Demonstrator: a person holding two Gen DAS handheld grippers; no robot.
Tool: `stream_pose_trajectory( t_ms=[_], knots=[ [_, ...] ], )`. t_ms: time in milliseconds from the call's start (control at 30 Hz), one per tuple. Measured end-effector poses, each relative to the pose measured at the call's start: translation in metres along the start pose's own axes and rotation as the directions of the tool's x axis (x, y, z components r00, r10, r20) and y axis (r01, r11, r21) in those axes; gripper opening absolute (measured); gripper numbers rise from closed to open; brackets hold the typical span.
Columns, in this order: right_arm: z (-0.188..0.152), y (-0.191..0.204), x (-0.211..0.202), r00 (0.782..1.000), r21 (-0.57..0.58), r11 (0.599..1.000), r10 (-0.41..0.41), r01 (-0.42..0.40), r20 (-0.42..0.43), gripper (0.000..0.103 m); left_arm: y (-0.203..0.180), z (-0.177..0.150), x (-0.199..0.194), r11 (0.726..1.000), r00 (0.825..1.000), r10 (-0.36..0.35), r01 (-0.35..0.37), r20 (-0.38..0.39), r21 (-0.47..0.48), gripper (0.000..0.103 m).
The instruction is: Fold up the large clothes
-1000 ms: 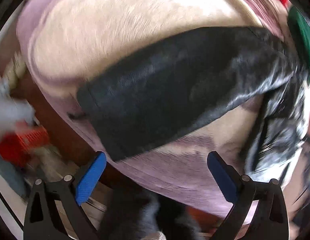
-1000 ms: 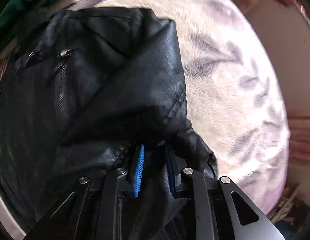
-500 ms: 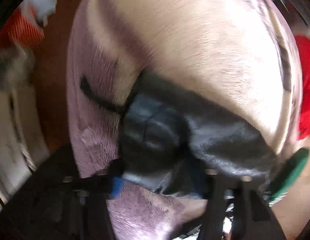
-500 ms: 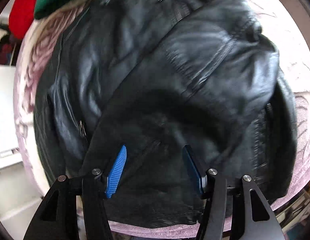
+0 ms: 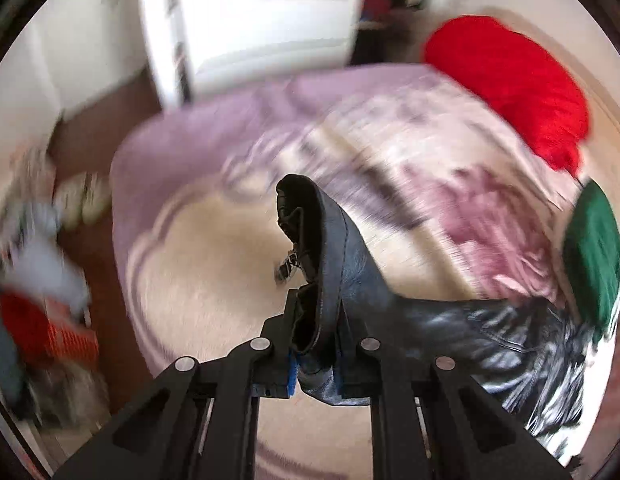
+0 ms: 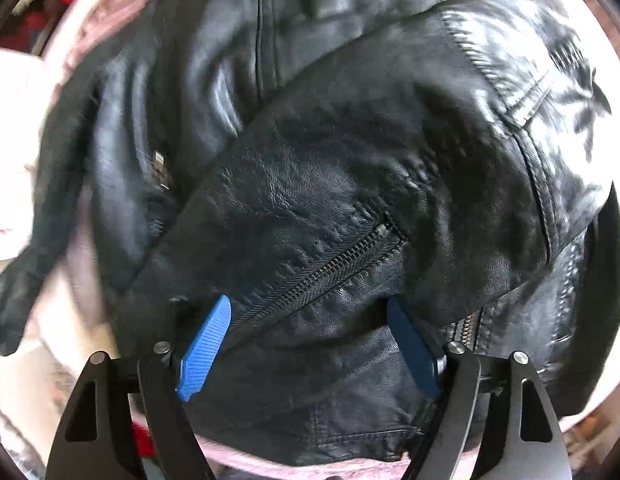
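Observation:
A black leather jacket [image 6: 330, 160] lies spread on a bed with a cream and purple blanket [image 5: 214, 280]. In the left wrist view my left gripper [image 5: 316, 344] is closing and its pads press on the jacket's sleeve cuff [image 5: 322, 248], which is lifted off the blanket with a zip puller dangling. The rest of the jacket [image 5: 510, 340] trails to the lower right. In the right wrist view my right gripper [image 6: 310, 320] hovers over the folded sleeve and its zip [image 6: 326, 268]; its jaws are opening, blue pads wide apart, gripping nothing.
A red garment [image 5: 510, 80] and a green garment [image 5: 590, 248] lie on the bed's far right side. A white wardrobe [image 5: 250, 20] stands beyond the bed. A red basket [image 5: 50, 332] and clutter sit on the brown floor at left.
My left gripper went from open above the sleeve to shut on the cuff and lifted it. My right gripper let go of the jacket, opened wide and moved across it.

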State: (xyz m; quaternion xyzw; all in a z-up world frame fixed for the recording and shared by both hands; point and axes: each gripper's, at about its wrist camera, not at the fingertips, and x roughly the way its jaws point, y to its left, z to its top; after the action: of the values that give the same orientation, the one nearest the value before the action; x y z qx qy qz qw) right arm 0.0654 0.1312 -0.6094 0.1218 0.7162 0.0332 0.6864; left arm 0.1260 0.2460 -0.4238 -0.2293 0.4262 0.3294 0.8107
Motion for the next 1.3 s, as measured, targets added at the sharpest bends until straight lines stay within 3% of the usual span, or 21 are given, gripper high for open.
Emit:
stream_pose_trajectory(
  t_ms=[67, 133, 233, 267, 333, 367, 433, 467, 533, 633, 667, 767, 833, 933, 1000, 1033, 1167, 1200, 1233, 1267, 1300],
  knots=[
    [-0.014, -0.014, -0.016, 0.996, 0.067, 0.994, 0.09, -0.091, 0.016, 0.082, -0.034, -0.001, -0.021, 0.992, 0.997, -0.034, 0.024, 0.076, 0.123, 0.01],
    [-0.028, -0.032, -0.03, 0.988, 0.124, 0.981, 0.146, -0.15, 0.039, 0.082, -0.079, -0.015, -0.04, 0.961, 0.987, -0.079, 0.037, 0.142, 0.273, 0.009],
    [-0.042, -0.067, -0.046, 0.983, 0.169, 0.969, 0.168, -0.179, 0.078, 0.082, -0.149, -0.043, -0.069, 0.876, 0.966, -0.181, 0.074, 0.183, 0.477, 0.009],
    [-0.048, -0.08, -0.051, 0.981, 0.181, 0.966, 0.17, -0.184, 0.089, 0.082, -0.174, -0.058, -0.08, 0.834, 0.956, -0.23, 0.098, 0.18, 0.543, 0.009],
    [-0.033, -0.128, -0.062, 0.979, 0.208, 0.959, 0.172, -0.192, 0.109, 0.082, -0.227, -0.1, -0.095, 0.728, 0.935, -0.322, 0.144, 0.149, 0.671, 0.009],
    [-0.039, -0.143, -0.067, 0.978, 0.23, 0.953, 0.172, -0.196, 0.122, 0.082, -0.257, -0.131, -0.102, 0.648, 0.921, -0.375, 0.181, 0.103, 0.74, 0.009],
    [-0.03, -0.189, -0.079, 0.975, 0.276, 0.939, 0.171, -0.205, 0.142, 0.082, -0.297, -0.178, -0.11, 0.529, 0.904, -0.427, 0.232, 0.019, 0.816, 0.009],
    [-0.026, -0.212, -0.086, 0.974, 0.298, 0.931, 0.172, -0.21, 0.15, 0.082, -0.316, -0.208, -0.111, 0.45, 0.896, -0.442, 0.259, -0.039, 0.855, 0.009],
    [-0.019, -0.271, -0.099, 0.974, 0.352, 0.912, 0.164, -0.21, 0.156, 0.082, -0.345, -0.28, -0.107, 0.267, 0.882, -0.438, 0.311, -0.173, 0.912, 0.009],
    [-0.033, -0.316, -0.111, 0.976, 0.427, 0.881, 0.153, -0.205, 0.155, 0.082, -0.357, -0.354, -0.098, 0.105, 0.875, -0.385, 0.357, -0.293, 0.928, 0.009],
    [-0.043, -0.329, -0.111, 0.978, 0.45, 0.87, 0.147, -0.199, 0.149, 0.082, -0.357, -0.383, -0.094, 0.034, 0.876, -0.353, 0.363, -0.329, 0.931, 0.01],
    [-0.059, -0.354, -0.102, 0.981, 0.49, 0.851, 0.142, -0.188, 0.132, 0.082, -0.349, -0.432, -0.087, -0.091, 0.893, -0.286, 0.334, -0.346, 0.938, 0.014],
    [-0.075, -0.378, -0.101, 0.982, 0.511, 0.84, 0.145, -0.185, 0.117, 0.082, -0.345, -0.445, -0.085, -0.136, 0.908, -0.251, 0.309, -0.334, 0.941, 0.015],
    [-0.09, -0.397, -0.104, 0.979, 0.52, 0.829, 0.177, -0.205, 0.104, 0.082, -0.337, -0.439, -0.086, -0.131, 0.893, -0.215, 0.375, -0.395, 0.918, 0.038],
    [-0.097, -0.414, -0.109, 0.974, 0.514, 0.827, 0.201, -0.227, 0.106, 0.082, -0.337, -0.429, -0.09, -0.084, 0.867, -0.184, 0.456, -0.464, 0.886, 0.082],
    [-0.099, -0.418, -0.113, 0.972, 0.506, 0.83, 0.209, -0.234, 0.106, 0.082, -0.334, -0.421, -0.094, -0.06, 0.851, -0.183, 0.491, -0.493, 0.869, 0.086],
    [-0.093, -0.419, -0.13, 0.967, 0.474, 0.842, 0.228, -0.256, 0.117, 0.082, -0.313, -0.389, -0.101, 0.092, 0.777, -0.174, 0.625, -0.605, 0.775, 0.086],
    [-0.087, -0.419, -0.135, 0.961, 0.465, 0.841, 0.244, -0.276, 0.129, 0.082, -0.305, -0.376, -0.101, 0.151, 0.763, -0.177, 0.645, -0.622, 0.749, 0.086],
    [-0.081, -0.414, -0.14, 0.955, 0.456, 0.839, 0.263, -0.298, 0.14, 0.082, -0.297, -0.359, -0.099, 0.217, 0.764, -0.183, 0.645, -0.619, 0.733, 0.086],
    [-0.072, -0.41, -0.141, 0.947, 0.445, 0.837, 0.283, -0.32, 0.15, 0.082, -0.295, -0.345, -0.092, 0.263, 0.772, -0.182, 0.635, -0.609, 0.726, 0.086],
    [-0.063, -0.405, -0.144, 0.937, 0.427, 0.834, 0.311, -0.349, 0.158, 0.082, -0.285, -0.326, -0.085, 0.332, 0.786, -0.179, 0.614, -0.592, 0.716, 0.086]
  ],
)
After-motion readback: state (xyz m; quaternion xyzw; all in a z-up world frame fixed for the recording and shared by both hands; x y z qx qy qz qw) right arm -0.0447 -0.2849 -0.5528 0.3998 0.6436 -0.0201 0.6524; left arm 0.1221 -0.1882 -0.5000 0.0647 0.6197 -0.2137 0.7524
